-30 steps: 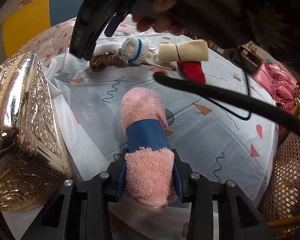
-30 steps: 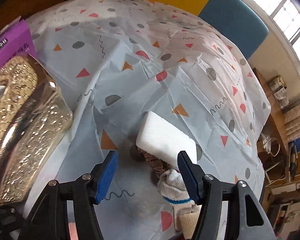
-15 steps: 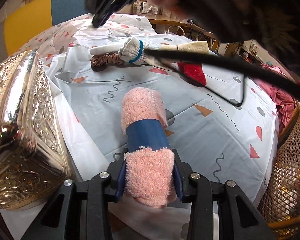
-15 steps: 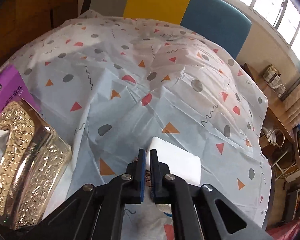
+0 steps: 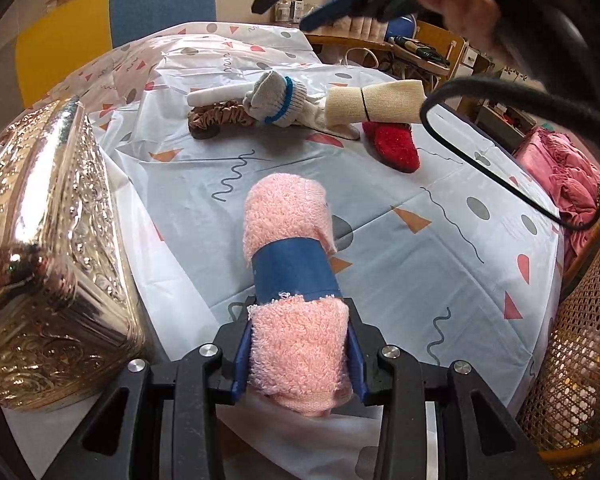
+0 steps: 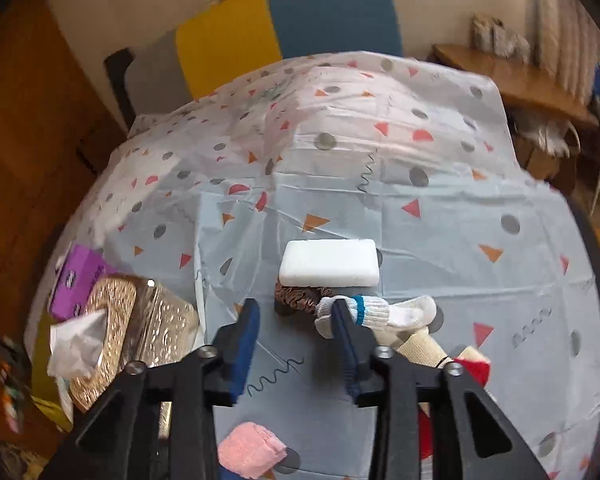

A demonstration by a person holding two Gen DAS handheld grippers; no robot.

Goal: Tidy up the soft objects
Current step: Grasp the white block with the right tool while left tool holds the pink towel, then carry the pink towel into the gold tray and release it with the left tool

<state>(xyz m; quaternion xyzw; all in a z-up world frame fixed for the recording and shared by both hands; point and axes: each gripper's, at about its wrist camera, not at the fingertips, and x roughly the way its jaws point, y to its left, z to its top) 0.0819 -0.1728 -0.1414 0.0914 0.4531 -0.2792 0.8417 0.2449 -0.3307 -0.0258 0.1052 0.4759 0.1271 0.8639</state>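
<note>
The left gripper (image 5: pixel 298 354) pinches the near end of a rolled pink towel (image 5: pixel 288 232), a fluffy terry cylinder wrapped at its middle by a smooth blue band (image 5: pixel 294 270); the roll's far end rests on the table. The right gripper (image 6: pixel 296 344) hangs above the table with its blue-padded jaws opening and nothing between them.

Farther along lies a loose row of soft things. A white sponge (image 6: pixel 329 263), a smooth rounded block, lies on a brown scrunchie (image 6: pixel 300 294) of gathered, shiny fabric. Just right of the scrunchie is a knitted white glove (image 6: pixel 384 312) with a ribbed cuff and a blue stripe. A cream cloth roll (image 5: pixel 374 102), coarse in weave and tied by a thin black band, lies over the glove's right end and over a fuzzy red cloth (image 5: pixel 394 144).

On the left stands a gold tissue box (image 5: pixel 48 248), metallic and embossed with scrolls, a white tissue (image 6: pixel 78 340) sticking out of its top. A purple packet (image 6: pixel 74 280) sits just behind it.

The tablecloth (image 5: pixel 440 248) is thin, creased, pale plastic printed with grey dots, orange and red triangles and squiggles. At the far side are chair backs in yellow (image 6: pixel 226 52) and blue (image 6: pixel 332 12). On the right are a wooden shelf (image 6: pixel 512 80), a woven cane basket (image 5: pixel 580 360) and a heap of pink fabric (image 5: pixel 564 184).
</note>
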